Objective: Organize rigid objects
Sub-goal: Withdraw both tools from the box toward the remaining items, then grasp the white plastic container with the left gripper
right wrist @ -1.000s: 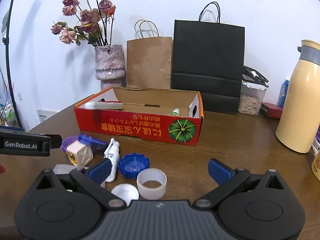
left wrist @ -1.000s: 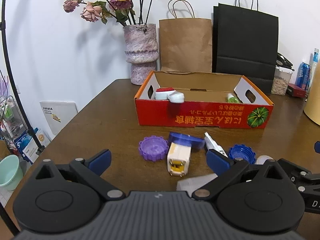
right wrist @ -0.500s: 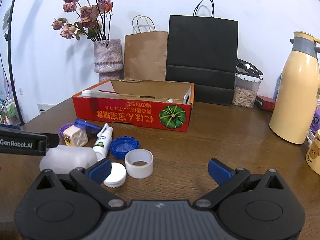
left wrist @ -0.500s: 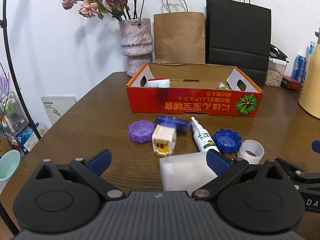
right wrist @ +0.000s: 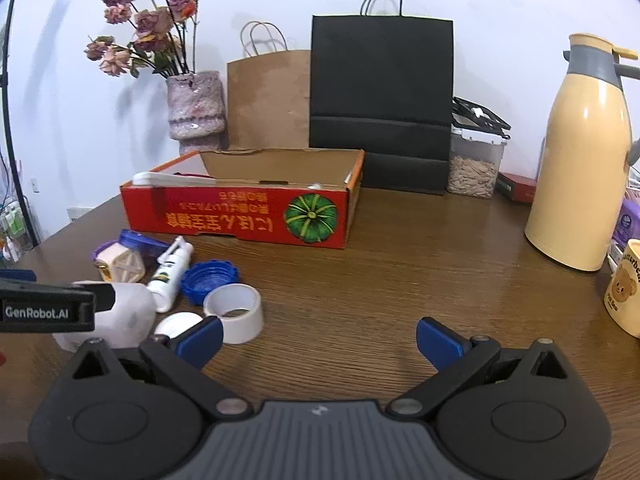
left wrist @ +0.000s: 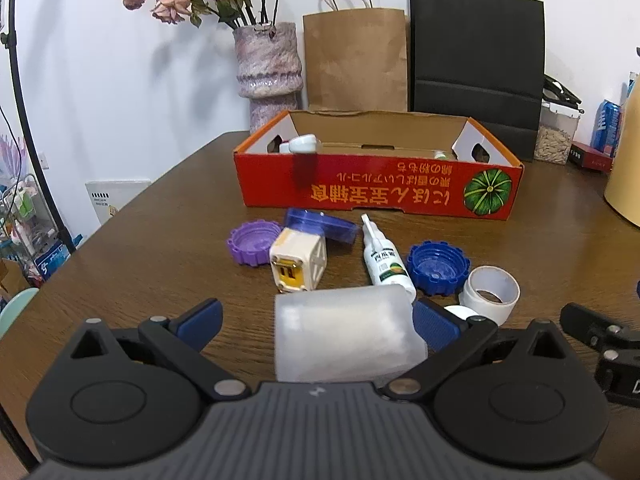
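Lying on the tabletop [left wrist: 152, 248] between the wide-spread fingers of the left claw [left wrist: 318, 324], the frosted white container [left wrist: 346, 334] is touching only its right pad; the right claw [right wrist: 318, 340] is hovering wide, holding nothing, near the red box [right wrist: 240, 216].

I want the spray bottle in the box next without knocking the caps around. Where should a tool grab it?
Grip the spray bottle across its labelled body, from above. It lies flat with its nozzle toward the box, so its long sides face left and right. The blue cap sits close on its right and the frosted container touches its base, so come straight down rather than sideways.
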{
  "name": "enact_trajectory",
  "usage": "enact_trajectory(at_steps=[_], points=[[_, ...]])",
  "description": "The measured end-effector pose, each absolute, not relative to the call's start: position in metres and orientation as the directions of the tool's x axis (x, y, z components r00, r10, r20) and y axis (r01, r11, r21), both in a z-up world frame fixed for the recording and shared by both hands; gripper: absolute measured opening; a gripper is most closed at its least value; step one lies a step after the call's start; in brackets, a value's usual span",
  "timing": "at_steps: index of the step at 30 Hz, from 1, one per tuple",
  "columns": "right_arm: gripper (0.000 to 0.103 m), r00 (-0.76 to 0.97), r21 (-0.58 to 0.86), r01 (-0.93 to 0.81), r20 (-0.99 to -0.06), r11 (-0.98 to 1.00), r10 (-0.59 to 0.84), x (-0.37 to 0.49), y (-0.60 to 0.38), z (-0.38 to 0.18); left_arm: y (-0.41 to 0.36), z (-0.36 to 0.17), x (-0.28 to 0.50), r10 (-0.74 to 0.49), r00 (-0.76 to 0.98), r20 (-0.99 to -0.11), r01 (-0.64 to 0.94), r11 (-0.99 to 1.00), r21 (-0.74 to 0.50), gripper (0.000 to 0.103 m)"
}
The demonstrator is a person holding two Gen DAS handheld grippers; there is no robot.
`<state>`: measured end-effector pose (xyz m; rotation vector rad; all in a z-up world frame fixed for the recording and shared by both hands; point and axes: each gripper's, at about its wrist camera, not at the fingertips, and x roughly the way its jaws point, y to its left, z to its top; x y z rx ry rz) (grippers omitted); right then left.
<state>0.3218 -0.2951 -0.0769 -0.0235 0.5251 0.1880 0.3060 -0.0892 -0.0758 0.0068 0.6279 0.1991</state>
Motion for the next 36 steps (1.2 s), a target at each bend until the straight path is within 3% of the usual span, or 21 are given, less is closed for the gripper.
enact_trajectory(at_steps=[7,23,25,26,27,36], points=[[0.103,0.836,0.076,-0.177,-0.514,0.981,0.191,0.329,-0.304,-0.084,-0.096,-0.084,0.309,0.18,0.799,-0.574,-0.192,0.981,0.041,0.103],[0.103,0.838,0.037,-0.126,-0.532,0.991,0.126,0.33,-0.299,-0.097,-0.092,-0.102,0.329,0.223,0.77,-0.598,-0.231,0.971,0.064,0.103],[0.103,0.837,0.027,-0.127,-0.534,0.992,0.121,0.331,-0.298,-0.098,-0.088,-0.104,0.332,0.198,0.764,-0.614,-0.22,0.975,0.04,0.098],[0.103,0.837,0.024,-0.127,-0.534,0.992,0.12,0.331,-0.297,-0.098,-0.086,-0.104,0.332,0.179,0.765,-0.619,-0.211,0.977,0.022,0.086],[0.103,0.837,0.023,-0.127,-0.534,0.992,0.12,0.331,-0.296,-0.098,-0.085,-0.104,0.331,0.17,0.766,-0.62,-0.205,0.979,0.014,0.084],[0.103,0.846,0.017,-0.126,-0.521,0.992,0.116,0.329,-0.294,-0.099,-0.081,-0.101,0.326,0.157,0.787,-0.597,-0.167,0.985,0.04,0.083]])
